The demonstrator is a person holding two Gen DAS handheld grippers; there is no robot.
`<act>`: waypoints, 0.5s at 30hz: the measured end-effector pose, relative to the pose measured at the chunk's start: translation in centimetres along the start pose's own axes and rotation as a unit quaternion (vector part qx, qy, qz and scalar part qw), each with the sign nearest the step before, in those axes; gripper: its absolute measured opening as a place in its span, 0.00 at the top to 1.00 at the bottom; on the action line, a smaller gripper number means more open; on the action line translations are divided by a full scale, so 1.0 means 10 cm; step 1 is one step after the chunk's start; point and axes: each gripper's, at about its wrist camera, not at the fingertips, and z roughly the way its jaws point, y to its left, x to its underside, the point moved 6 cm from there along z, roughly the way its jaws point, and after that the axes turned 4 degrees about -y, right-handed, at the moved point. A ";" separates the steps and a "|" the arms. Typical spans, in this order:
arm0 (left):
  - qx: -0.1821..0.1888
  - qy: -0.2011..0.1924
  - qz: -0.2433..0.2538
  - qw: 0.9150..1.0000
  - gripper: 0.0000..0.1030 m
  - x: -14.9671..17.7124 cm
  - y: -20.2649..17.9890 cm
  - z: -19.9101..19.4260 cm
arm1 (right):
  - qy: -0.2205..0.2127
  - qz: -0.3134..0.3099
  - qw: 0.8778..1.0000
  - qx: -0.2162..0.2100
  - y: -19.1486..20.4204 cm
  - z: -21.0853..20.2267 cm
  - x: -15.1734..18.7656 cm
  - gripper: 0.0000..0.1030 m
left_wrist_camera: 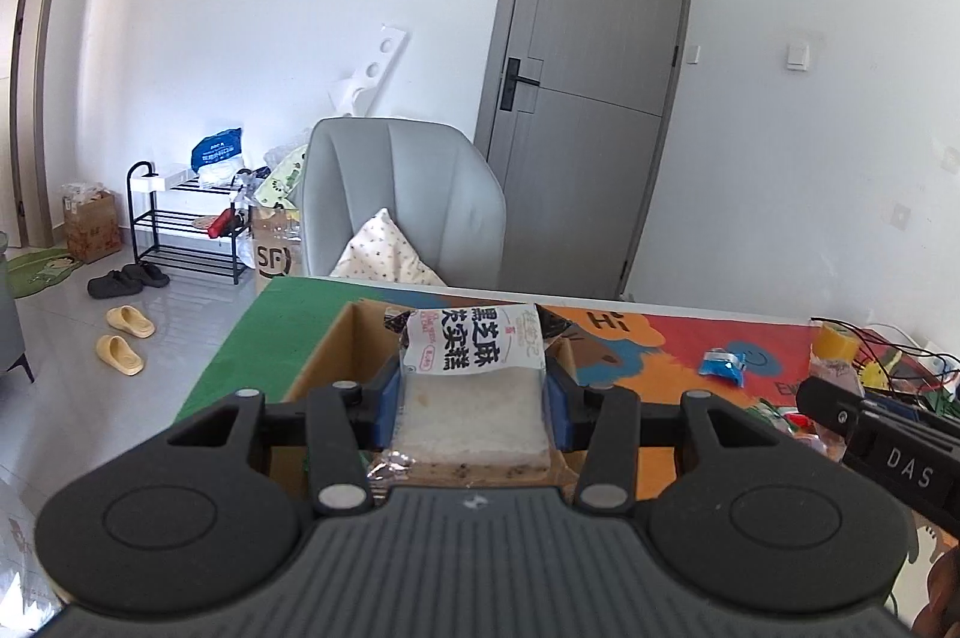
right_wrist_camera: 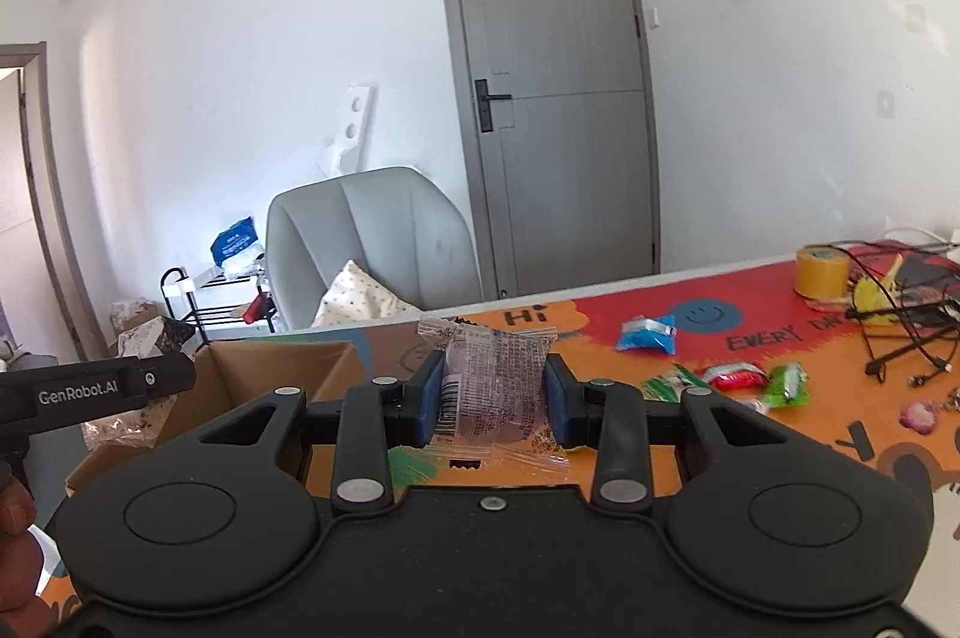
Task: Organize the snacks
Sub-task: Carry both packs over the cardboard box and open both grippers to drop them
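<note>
My left gripper is shut on a white rice-cake snack packet with black lettering, held above the open cardboard box. My right gripper is shut on a clear-wrapped purple snack, just right of the same cardboard box. Loose snacks lie on the colourful table mat: a blue packet, a red one and a green one. The blue packet also shows in the left wrist view. Each gripper's body appears at the edge of the other's view.
A yellow tape roll and tangled black cables lie at the table's far right. Behind the table stand a grey armchair with a cushion, a grey door and a black shoe rack.
</note>
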 end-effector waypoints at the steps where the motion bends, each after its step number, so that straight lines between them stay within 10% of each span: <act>1: -0.002 -0.001 0.000 1.000 0.56 -0.01 0.03 0.00 | -0.002 -0.002 1.000 -0.006 0.05 0.00 -0.02 0.66; 15: -0.023 0.018 -0.020 0.999 0.46 -0.05 0.41 0.12 | 0.009 -0.021 0.998 -0.058 0.58 0.28 -0.12 0.65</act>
